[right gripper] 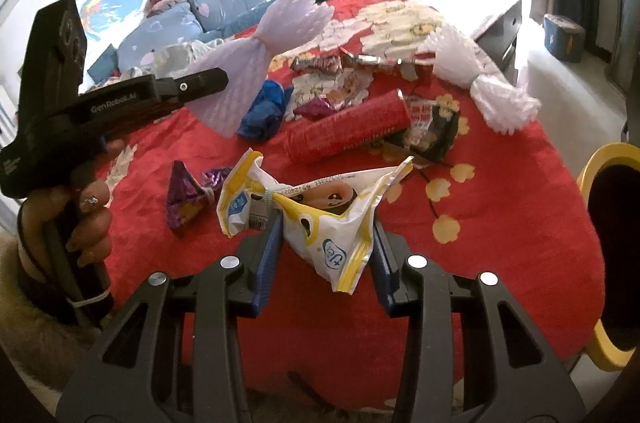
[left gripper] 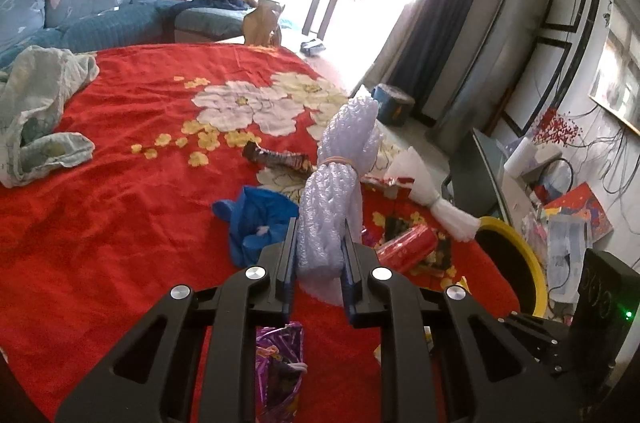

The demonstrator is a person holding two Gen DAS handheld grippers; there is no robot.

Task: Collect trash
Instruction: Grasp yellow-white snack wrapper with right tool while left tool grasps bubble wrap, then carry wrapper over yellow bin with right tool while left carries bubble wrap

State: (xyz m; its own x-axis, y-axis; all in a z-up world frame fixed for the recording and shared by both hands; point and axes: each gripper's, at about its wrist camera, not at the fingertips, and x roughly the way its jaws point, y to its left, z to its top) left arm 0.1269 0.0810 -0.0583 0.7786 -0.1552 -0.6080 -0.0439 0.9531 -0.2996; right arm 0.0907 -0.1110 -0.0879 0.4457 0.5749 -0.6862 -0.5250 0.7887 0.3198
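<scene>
Two grippers clamped: left gripper (left gripper: pixel 318 251) foam net (left gripper: pixel 340 163), right gripper (right gripper: pixel 326 243) wrapper (right gripper: pixel 320 219).

White foam-net sleeve (left gripper: pixel 334 191) bound at its middle with a rubber band, raised above the red floral tablecloth (left gripper: pixel 120 215). Crumpled white-and-yellow plastic wrapper (right gripper: pixel 320 219), also lifted. Red cylindrical tube (right gripper: pixel 348 133), blue crumpled bag (right gripper: pixel 264 111) and purple foil wrapper (right gripper: pixel 184 199) lie on the cloth.

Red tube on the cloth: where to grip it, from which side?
Take the red tube across its middle, coming down from above. It lies flat on the red cloth, long axis running left-right, so jaws closing across its narrow width fit. Its right end overlaps a black wrapper; stay left of that.
</scene>
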